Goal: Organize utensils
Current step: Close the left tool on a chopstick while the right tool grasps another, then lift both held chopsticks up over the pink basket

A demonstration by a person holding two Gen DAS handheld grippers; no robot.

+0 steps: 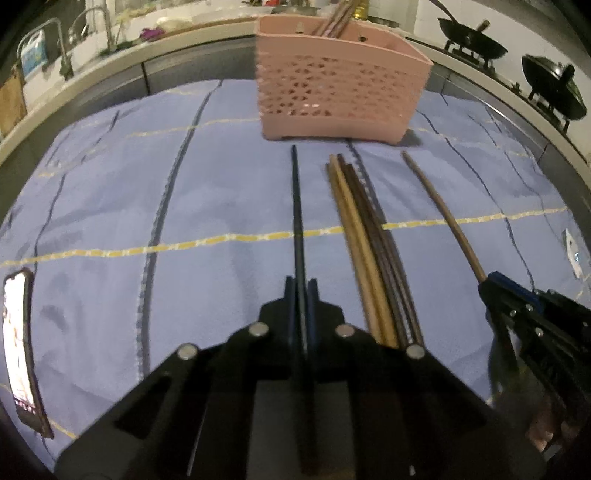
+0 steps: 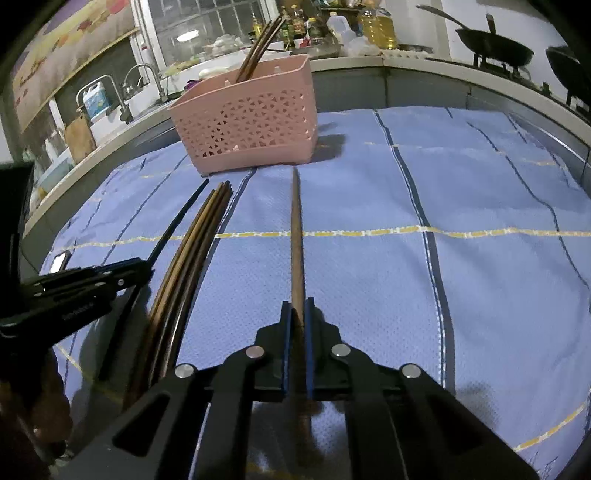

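Note:
A pink perforated utensil basket [image 1: 343,92] [image 2: 251,122] stands at the far side of the blue cloth, with a few brown chopsticks [image 2: 258,48] leaning in it. My left gripper [image 1: 301,286] is shut on a black chopstick [image 1: 297,206] that points toward the basket. My right gripper [image 2: 297,306] is shut on a light brown chopstick [image 2: 296,236], also seen at the right in the left wrist view [image 1: 443,214]. Between the two lies a bundle of several brown chopsticks [image 1: 365,243] [image 2: 192,251] flat on the cloth.
The blue cloth [image 2: 369,258] with yellow and dark stripes covers the table. A lit phone [image 1: 20,350] lies at the left edge. Behind are a counter with a sink tap [image 2: 144,88], oil bottles [image 2: 376,26] and black woks [image 1: 472,37] on a stove.

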